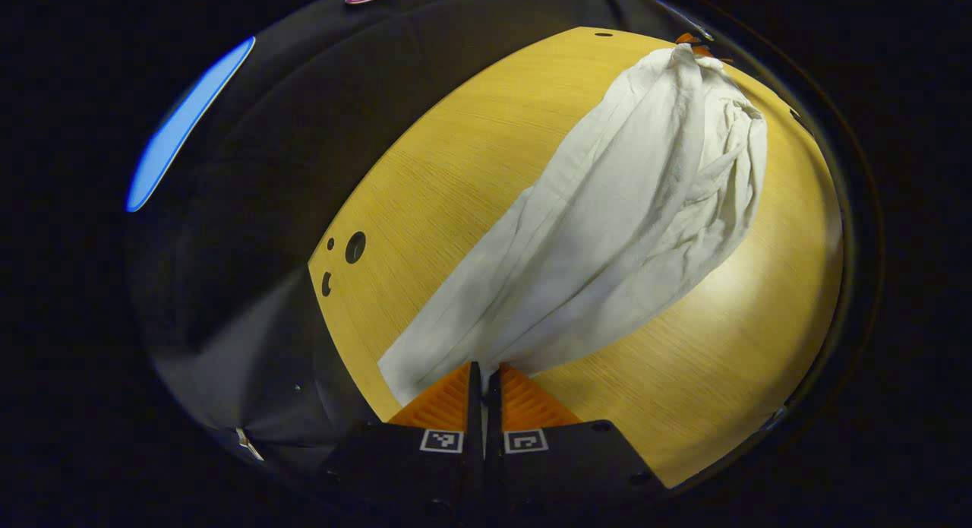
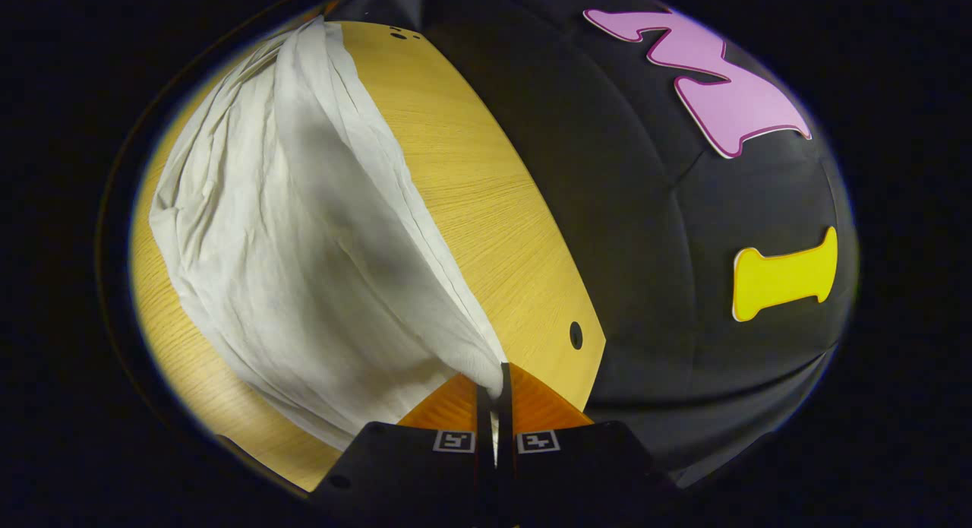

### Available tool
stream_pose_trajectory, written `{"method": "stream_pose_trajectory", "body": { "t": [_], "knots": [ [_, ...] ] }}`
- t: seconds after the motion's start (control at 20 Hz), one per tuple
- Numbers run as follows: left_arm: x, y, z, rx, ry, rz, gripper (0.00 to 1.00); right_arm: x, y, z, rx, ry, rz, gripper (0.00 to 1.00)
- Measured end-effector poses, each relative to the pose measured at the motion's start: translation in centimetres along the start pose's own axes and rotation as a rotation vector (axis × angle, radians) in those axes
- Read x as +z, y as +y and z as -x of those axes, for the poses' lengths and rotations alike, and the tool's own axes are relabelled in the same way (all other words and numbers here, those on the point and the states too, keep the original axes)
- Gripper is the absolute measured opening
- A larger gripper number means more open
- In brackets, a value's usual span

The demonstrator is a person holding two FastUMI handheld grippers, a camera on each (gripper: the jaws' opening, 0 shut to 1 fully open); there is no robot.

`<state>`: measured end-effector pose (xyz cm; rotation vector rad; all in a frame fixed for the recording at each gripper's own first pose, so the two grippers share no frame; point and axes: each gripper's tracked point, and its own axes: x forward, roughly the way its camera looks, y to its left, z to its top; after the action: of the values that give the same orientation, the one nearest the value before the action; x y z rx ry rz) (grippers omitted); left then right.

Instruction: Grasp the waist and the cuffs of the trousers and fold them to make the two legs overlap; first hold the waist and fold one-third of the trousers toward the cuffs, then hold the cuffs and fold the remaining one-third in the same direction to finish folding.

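In the left gripper view, a wooden worktop [image 1: 425, 201] is seen under pale trousers [image 1: 607, 224], whose near end is pinched by the closed left claw [image 1: 484, 370]. In the right gripper view, the trousers' [image 2: 288, 247] other end is clamped by the closed right claw [image 2: 493, 376] above the worktop [image 2: 486, 209].

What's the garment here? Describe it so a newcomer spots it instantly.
On the yellow wooden table lies one long, crumpled, off-white pair of trousers. The left gripper and right gripper pinch opposite ends; it is the only cloth on the tabletop.
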<state>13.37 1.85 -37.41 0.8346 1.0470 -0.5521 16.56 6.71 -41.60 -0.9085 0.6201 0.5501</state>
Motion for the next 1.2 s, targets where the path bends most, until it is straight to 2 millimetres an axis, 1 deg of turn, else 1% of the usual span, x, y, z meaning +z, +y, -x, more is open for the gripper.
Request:
{"method": "stream_pose_trajectory", "body": {
  "t": [0.15, 0.35, 0.4, 0.45, 0.5, 0.6, 0.65, 0.7, 0.75, 0.8, 0.85, 0.9, 1.0, 1.15, 1.2],
  "knots": [
    [0.2, -0.3, -2.0, -0.014, 0.037, -0.027, 0.06, -0.5, 0.9, -1.5, 0.025, 0.026, -0.015, 0.05],
    [0.0, -0.8, -3.3, -0.024, 0.047, -0.014, 0.08, -1.4, 2.1, -2.5, 0.062, 0.062, -0.022, 0.06],
    [0.0, -1.3, -3.3, -0.042, 0.048, -0.009, 0.12, -1.8, 2.3, -2.6, 0.067, 0.072, -0.019, 0.07],
    [-0.4, -1.6, -3.4, -0.057, 0.06, 0.0, 0.15, -1.8, 2.3, -2.7, 0.06, 0.072, -0.016, 0.1],
    [-0.9, -1.8, -3.5, -0.059, 0.075, 0.008, 0.36, -1.8, 2.3, -2.7, 0.054, 0.067, -0.019, 0.13],
    [-0.4, -0.8, -3.5, -0.009, 0.041, 0.012, 0.54, -1.8, 1.2, -2.5, 0.011, 0.071, -0.025, 0.24],
    [-0.6, -0.1, -3.4, 0.027, 0.039, 0.008, 0.63, -1.9, 0.7, -2.3, -0.003, 0.076, -0.038, 0.43],
    [-0.7, 0.4, -3.1, 0.054, 0.033, 0.007, 0.79, -2.0, 0.1, -2.1, -0.014, 0.079, -0.059, 0.52],
    [-1.1, 0.4, -3.0, 0.058, 0.028, 0.011, 0.95, -2.2, -0.1, -1.8, -0.021, 0.081, -0.089, 0.67],
    [-1.2, 0.5, -2.7, 0.067, 0.024, 0.019, 0.98, -2.1, -0.6, -1.3, -0.025, 0.081, -0.122, 0.75],
    [-1.6, 0.7, -2.2, 0.083, 0.019, 0.026, 0.98, -2.2, -1.0, -0.8, -0.036, 0.077, -0.151, 0.86],
    [-2.0, 1.0, -1.7, 0.104, 0.011, 0.031, 0.98, -2.3, -1.7, 0.0, -0.058, 0.072, -0.169, 0.89],
    [-2.7, 1.4, -0.5, 0.14, -0.01, 0.048, 0.98, -2.5, -3.1, 1.8, -0.107, 0.056, -0.194, 0.9],
    [-3.9, 2.4, 2.0, 0.202, -0.054, 0.113, 0.98, -2.4, -4.5, 4.8, -0.161, 0.025, -0.239, 0.91],
    [-4.4, 2.8, 3.0, 0.233, -0.068, 0.143, 0.98, -2.3, -4.8, 5.8, -0.172, 0.016, -0.26, 0.88]
  ]
}}
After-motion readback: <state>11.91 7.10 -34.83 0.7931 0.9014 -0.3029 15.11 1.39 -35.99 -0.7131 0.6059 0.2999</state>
